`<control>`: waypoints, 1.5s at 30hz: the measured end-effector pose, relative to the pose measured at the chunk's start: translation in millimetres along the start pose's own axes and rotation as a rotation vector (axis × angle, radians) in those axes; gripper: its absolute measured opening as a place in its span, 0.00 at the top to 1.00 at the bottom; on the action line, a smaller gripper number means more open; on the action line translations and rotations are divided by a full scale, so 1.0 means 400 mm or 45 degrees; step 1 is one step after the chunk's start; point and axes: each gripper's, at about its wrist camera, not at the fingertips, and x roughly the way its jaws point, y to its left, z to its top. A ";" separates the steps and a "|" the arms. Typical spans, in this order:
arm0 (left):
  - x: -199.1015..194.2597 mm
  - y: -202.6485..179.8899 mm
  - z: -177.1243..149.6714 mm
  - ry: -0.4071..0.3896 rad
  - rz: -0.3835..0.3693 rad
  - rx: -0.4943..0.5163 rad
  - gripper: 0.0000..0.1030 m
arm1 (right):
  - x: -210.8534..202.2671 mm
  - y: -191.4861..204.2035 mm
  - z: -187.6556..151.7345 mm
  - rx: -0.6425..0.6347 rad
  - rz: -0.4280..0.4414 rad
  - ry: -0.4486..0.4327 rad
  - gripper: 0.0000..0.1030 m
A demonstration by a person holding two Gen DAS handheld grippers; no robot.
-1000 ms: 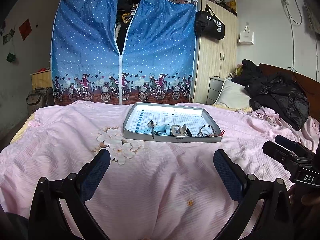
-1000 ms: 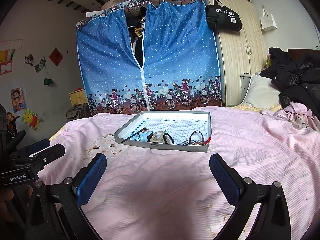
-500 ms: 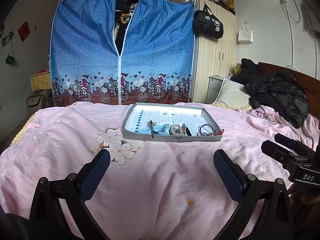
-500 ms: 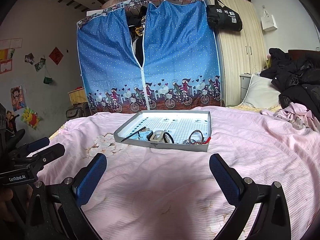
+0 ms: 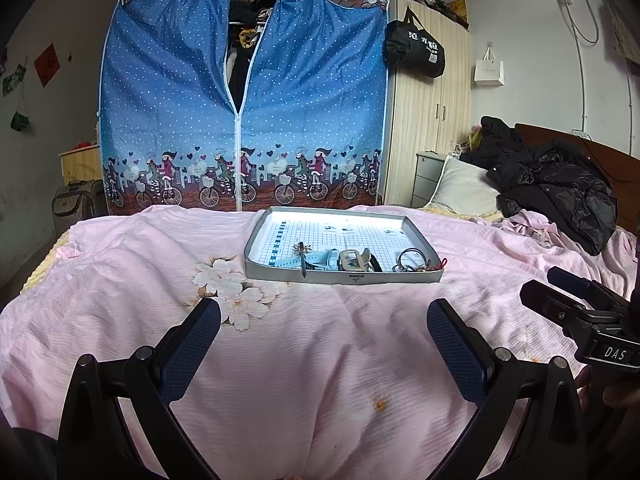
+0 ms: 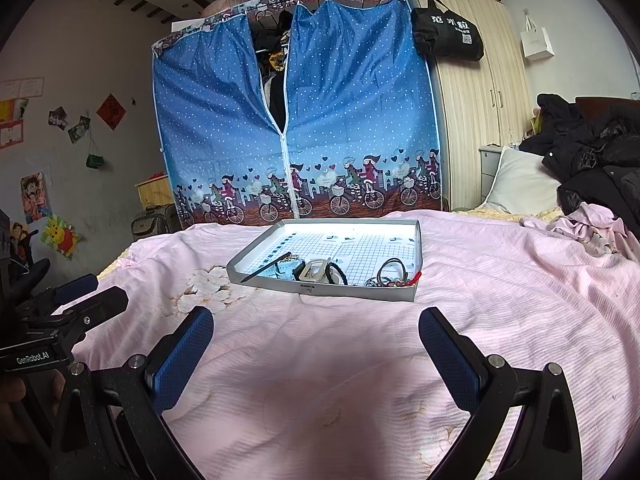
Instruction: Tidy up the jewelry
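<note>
Left wrist view
Left gripper [image 5: 323,326]: fingers spread wide, holding nothing, above the pink bedspread [image 5: 120,280].
Writing: "DAS" on the right gripper [image 5: 568,292] at right.
Tray [image 5: 344,278]: far centre; light-blue watch [image 5: 316,259], dark rings [image 5: 412,258] along its near wall.

Right wrist view
Right gripper [image 6: 316,330]: fingers wide apart, empty.
Writing: "GenRobot.AI" on the left gripper, near left.
Tray [image 6: 320,289]: grid-lined, jewelry at its near edge.

A pale pink striped bedspread [image 5: 320,360] bears cream blossoms. The shallow silver-grey tray [image 5: 344,278] has a white floor gridded in blue. Behind it, the blue white-dotted fabric wardrobe [image 5: 312,120] has a border of cyclists. Both hand-held grippers have black frames and blue textured pads [image 6: 180,356].
</note>
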 end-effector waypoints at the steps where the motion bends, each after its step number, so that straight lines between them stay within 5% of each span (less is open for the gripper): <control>1: 0.000 0.000 0.000 0.001 0.000 0.000 0.02 | 0.000 -0.001 -0.001 -0.001 0.000 0.002 0.00; 34: -0.002 0.007 -0.003 -0.009 0.015 -0.009 0.02 | 0.000 -0.002 -0.002 -0.003 0.000 0.004 0.00; 45: -0.018 -0.006 0.000 -0.045 0.161 0.012 0.02 | 0.000 -0.001 -0.002 -0.003 0.000 0.006 0.00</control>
